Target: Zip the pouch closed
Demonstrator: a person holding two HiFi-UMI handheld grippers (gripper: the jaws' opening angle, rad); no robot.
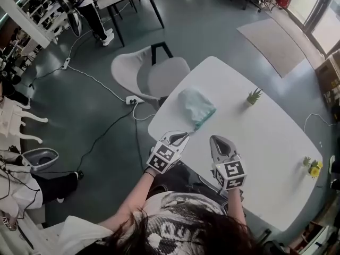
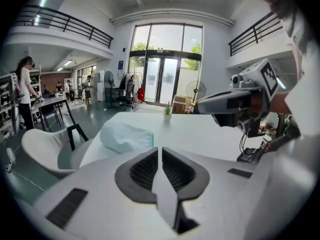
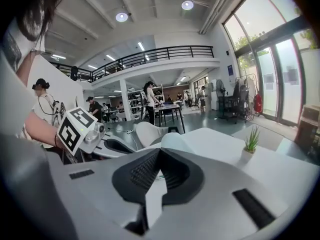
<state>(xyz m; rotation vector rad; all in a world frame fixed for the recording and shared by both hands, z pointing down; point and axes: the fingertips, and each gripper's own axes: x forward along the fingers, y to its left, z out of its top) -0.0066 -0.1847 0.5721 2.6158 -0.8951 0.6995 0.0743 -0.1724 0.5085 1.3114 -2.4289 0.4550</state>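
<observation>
White table [image 1: 260,137] bears the pouch [image 1: 195,105], ungrasped. Left gripper [image 1: 183,136] and right gripper [image 1: 217,140] hover near it, clenched empty. Zipping is not yet begun.

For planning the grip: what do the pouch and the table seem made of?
Pouch: probably soft fabric, matte pale teal; it slumps and creases. Table: hard, smooth white top, perhaps laminate; even surface with a faint sheen.

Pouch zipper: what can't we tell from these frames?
- Head view: pouch too small; zipper state and slider unreadable.
- Left gripper view: left gripper body covers pouch's near edge.
- Right gripper view: right gripper jaws hide most of the pouch.
</observation>
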